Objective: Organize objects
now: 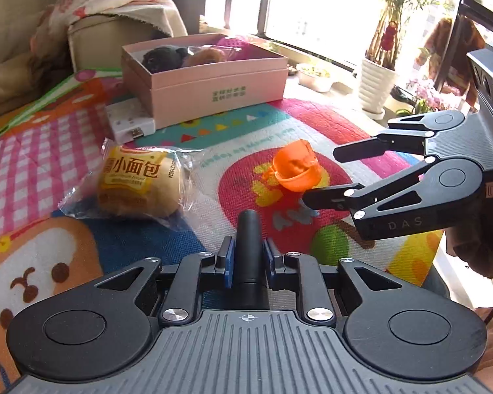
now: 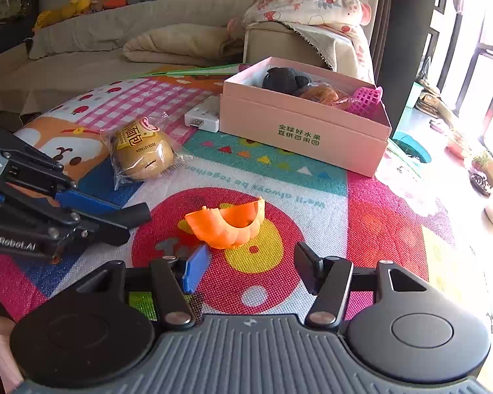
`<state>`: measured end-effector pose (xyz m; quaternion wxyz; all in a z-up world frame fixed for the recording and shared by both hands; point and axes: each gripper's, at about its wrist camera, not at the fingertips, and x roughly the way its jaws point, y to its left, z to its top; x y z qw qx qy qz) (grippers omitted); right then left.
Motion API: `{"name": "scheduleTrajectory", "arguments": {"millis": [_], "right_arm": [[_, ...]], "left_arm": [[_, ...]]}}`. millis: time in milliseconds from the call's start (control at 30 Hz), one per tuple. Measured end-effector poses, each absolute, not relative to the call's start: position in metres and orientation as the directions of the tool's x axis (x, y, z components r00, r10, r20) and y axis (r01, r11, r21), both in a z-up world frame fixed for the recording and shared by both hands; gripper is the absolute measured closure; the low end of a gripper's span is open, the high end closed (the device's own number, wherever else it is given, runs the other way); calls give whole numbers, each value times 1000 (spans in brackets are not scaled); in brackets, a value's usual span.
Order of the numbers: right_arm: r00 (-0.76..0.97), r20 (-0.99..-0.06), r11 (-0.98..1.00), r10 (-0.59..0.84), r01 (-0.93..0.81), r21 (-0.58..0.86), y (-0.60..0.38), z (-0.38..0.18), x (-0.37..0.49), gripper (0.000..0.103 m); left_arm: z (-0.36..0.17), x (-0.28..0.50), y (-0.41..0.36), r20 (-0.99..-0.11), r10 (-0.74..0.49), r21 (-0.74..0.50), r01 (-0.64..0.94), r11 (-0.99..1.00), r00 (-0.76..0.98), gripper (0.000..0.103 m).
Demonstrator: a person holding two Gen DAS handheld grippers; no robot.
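My left gripper (image 1: 249, 246) is shut on a black cylinder (image 1: 249, 229) that sticks out past its blue pads; the right wrist view shows that gripper (image 2: 115, 216) at the left with the cylinder (image 2: 136, 214) pointing right. An orange ridged plastic shell (image 2: 228, 226) lies on the colourful mat just ahead of my right gripper (image 2: 251, 262), which is open with nothing between its fingers. In the left wrist view the shell (image 1: 295, 165) lies just past the right gripper's (image 1: 322, 177) fingertips. A wrapped bread bun (image 1: 134, 180) (image 2: 143, 151) lies on the mat to the left.
An open pink box (image 1: 213, 82) (image 2: 299, 131) at the back holds a dark plush item, a wrapped bun and a pink mesh basket. A white plug-like block (image 2: 203, 118) lies against its left side. A sofa with blankets stands behind; potted plants (image 1: 378, 78) line the window.
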<state>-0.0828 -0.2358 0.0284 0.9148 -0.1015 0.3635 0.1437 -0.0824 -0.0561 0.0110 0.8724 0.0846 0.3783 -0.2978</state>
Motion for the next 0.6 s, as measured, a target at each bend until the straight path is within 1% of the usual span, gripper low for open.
{"name": "scheduleTrajectory", "arguments": {"millis": [67, 167, 233, 267, 333, 367, 400, 467, 567, 600], "right_arm": [[699, -689, 943, 191, -327, -70, -238, 28, -81, 31], [709, -671, 941, 217, -334, -48, -238, 32, -78, 29], [706, -662, 936, 252, -353, -20, -236, 35, -73, 24], [694, -666, 932, 273, -362, 5, -235, 34, -69, 22], [672, -684, 935, 282, -351, 41, -233, 31, -60, 22], [666, -692, 937, 280, -346, 46, -231, 30, -57, 30], [659, -698, 935, 280, -351, 44, -229, 29, -56, 47], [671, -689, 935, 275, -355, 28, -228, 33, -60, 46], [702, -660, 935, 269, -356, 2, -232, 44, -70, 46], [711, -650, 936, 269, -353, 0, -236, 48, -72, 46]], "left_arm": [[11, -80, -56, -711, -452, -86, 570, 817, 540, 81], [11, -79, -55, -713, -448, -86, 567, 819, 539, 80], [11, -80, -56, -713, -444, -76, 570, 818, 542, 80], [11, -81, -56, -712, -443, -73, 570, 818, 545, 80], [11, -82, -55, -708, -444, -73, 568, 820, 549, 80], [10, -83, -54, -705, -445, -73, 568, 820, 552, 80], [10, -84, -54, -702, -446, -70, 570, 819, 555, 80], [8, -86, -54, -693, -447, -50, 581, 812, 566, 78], [7, -88, -55, -690, -445, -23, 596, 803, 572, 78], [8, -87, -56, -693, -442, -24, 595, 803, 569, 79]]}}
